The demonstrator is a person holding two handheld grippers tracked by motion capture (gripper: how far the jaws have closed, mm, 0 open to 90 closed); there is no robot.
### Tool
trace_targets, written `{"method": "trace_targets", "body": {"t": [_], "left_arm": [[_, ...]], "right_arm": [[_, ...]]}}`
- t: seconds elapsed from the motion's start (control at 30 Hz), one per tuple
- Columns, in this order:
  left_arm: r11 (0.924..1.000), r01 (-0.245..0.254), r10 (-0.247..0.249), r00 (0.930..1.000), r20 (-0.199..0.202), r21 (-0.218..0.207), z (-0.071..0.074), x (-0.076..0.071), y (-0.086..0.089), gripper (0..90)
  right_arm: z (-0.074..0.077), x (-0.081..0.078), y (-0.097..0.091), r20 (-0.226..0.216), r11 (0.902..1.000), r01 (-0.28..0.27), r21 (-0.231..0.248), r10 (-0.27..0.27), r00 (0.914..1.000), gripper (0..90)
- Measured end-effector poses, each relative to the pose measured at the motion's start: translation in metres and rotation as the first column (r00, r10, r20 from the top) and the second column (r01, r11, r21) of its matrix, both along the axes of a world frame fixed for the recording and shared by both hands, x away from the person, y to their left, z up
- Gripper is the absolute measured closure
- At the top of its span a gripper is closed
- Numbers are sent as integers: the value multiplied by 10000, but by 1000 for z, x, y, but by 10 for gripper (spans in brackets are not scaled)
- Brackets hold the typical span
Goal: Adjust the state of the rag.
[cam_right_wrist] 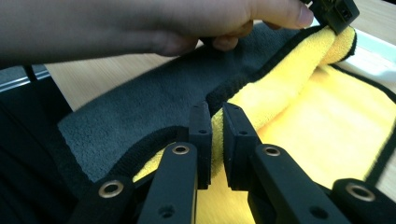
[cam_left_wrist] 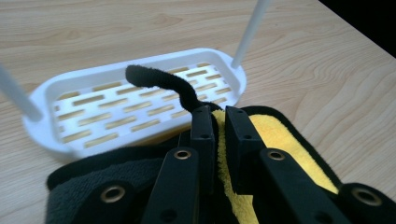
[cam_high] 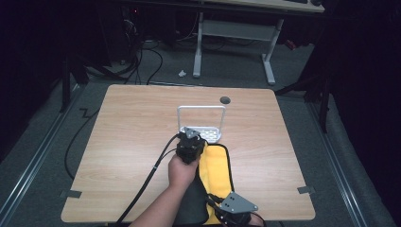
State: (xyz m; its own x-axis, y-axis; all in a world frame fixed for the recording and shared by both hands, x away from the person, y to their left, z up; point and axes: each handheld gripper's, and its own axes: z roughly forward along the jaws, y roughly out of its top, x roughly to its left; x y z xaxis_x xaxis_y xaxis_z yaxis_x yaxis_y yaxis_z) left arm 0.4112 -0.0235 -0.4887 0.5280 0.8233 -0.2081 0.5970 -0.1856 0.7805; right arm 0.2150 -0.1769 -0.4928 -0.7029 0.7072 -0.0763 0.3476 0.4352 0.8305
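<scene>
A towel, yellow on one face and grey on the other with black edging, lies folded near the table's front edge. My left gripper is shut on its far edge, right beside a white slotted tray with a tall wire handle. A black corner of the towel curls up over the tray. My right gripper is shut on the near fold, where yellow and grey meet. In the right gripper view a hand and the left gripper hold the far end.
The wooden table has a round dark hole near its back edge. Black cables trail off the front left. A white-legged desk stands on the grey floor behind.
</scene>
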Motion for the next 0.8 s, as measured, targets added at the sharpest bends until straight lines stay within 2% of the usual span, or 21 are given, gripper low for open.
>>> {"method": "trace_targets", "body": {"t": [0.1, 0.2, 0.23, 0.3, 0.4, 0.43, 0.5, 0.7, 0.8], "left_arm": [[10000, -18, 18, 10000, 5, 68, 0, 1, -6, 823], [9999, -20, 19, 10000, -50, -140, 2, 1, -9, 823], [9995, 116, -113, 9999, 81, -310, 6, -2, -12, 823], [9997, 167, -164, 9997, 161, -195, 8, -3, -16, 823], [9998, 132, -132, 9999, 47, -160, 6, -2, -18, 821], [9999, 139, -139, 9999, -84, 49, 0, 0, -22, 819], [9998, 157, -154, 9997, -191, 123, -4, 1, -24, 817], [9992, 364, -368, 9988, -311, -143, -9, 0, -36, 809], [9975, 559, -573, 9978, -321, -430, -9, -1, -40, 747]], "right_arm": [[-3, -3, -8, 31, 9998, 163, -130, -163, 9999, 839], [-2, -5, -14, 6, 9995, 302, -42, -302, 9995, 839], [-1, -6, -16, 21, 9994, 350, 13, -350, 9994, 839], [-1, -8, -20, 22, 9990, 444, 53, -445, 9990, 839], [-2, -8, -24, -90, 9985, 537, 67, -537, 9985, 837], [-4, -7, -29, -265, 9977, 657, 144, -653, 9975, 832], [-6, -7, -31, -311, 9974, 719, 65, -717, 9969, 832], [-11, -10, -37, -588, 9964, 848, -54, -850, 9946, 824], [-12, -11, -37, -610, 9958, 918, -63, -920, 9939, 821]]}}
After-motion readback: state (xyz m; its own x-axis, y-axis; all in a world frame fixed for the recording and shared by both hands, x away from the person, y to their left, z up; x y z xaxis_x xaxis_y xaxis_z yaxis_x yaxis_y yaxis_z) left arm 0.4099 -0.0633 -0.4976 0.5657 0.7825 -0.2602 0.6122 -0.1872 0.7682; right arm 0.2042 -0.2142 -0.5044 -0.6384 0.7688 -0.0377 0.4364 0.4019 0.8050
